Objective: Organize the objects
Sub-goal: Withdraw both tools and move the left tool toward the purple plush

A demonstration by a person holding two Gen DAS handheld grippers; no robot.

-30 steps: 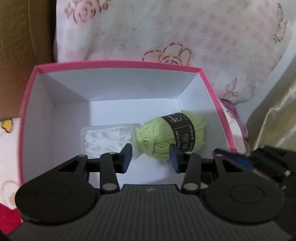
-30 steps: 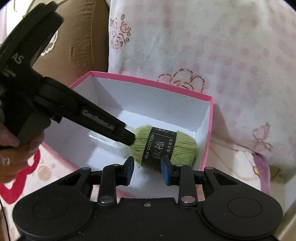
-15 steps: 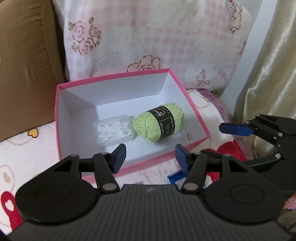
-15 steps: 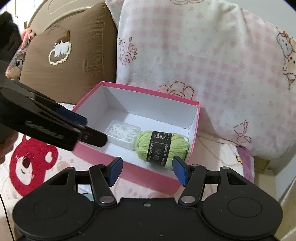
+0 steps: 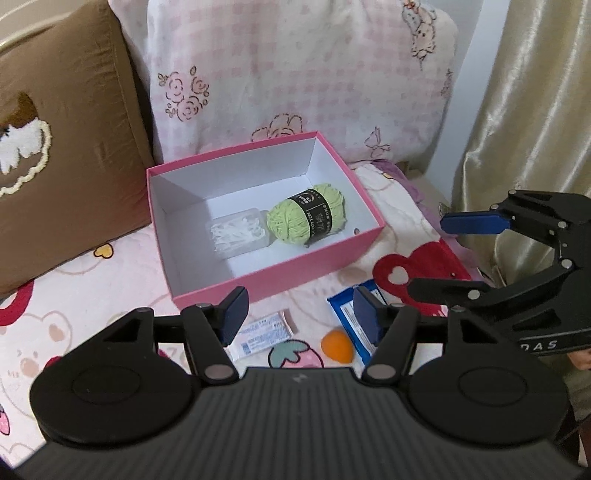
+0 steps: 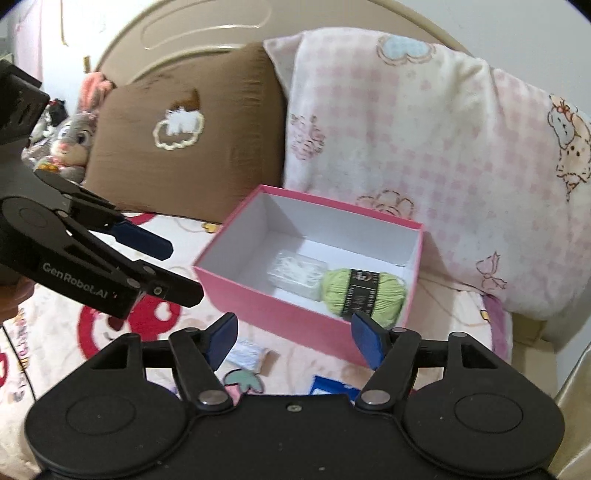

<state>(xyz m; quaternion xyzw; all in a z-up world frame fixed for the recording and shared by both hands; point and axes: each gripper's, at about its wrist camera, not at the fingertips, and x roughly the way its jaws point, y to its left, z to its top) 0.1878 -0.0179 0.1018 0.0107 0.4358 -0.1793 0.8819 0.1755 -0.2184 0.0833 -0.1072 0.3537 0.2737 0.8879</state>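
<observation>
We see the box (image 5: 280, 273) on the bed, with the yarn (image 5: 306, 218) inside it touching the clear case (image 5: 240, 236). Our left gripper (image 5: 299, 317) and right gripper (image 6: 291, 339) hang in front of the box, their jaws just having been opening, parted and empty. A sachet (image 5: 264, 332), blue packet (image 5: 354, 317) and orange piece (image 5: 336, 343) lie before the box.

box (image 5: 280, 271): was pink outside, white inside
yarn (image 5: 295, 221): was light green, black band
pillow (image 5: 66, 147): was brown
blanket (image 5: 295, 74): was pink-checked, rose-printed
packet (image 5: 347, 314): was blue
pads (image 5: 231, 314): were dark blue

Brown cushion (image 5: 55, 155) and pink pillow (image 5: 295, 74) against beige headboard (image 6: 184, 33).
</observation>
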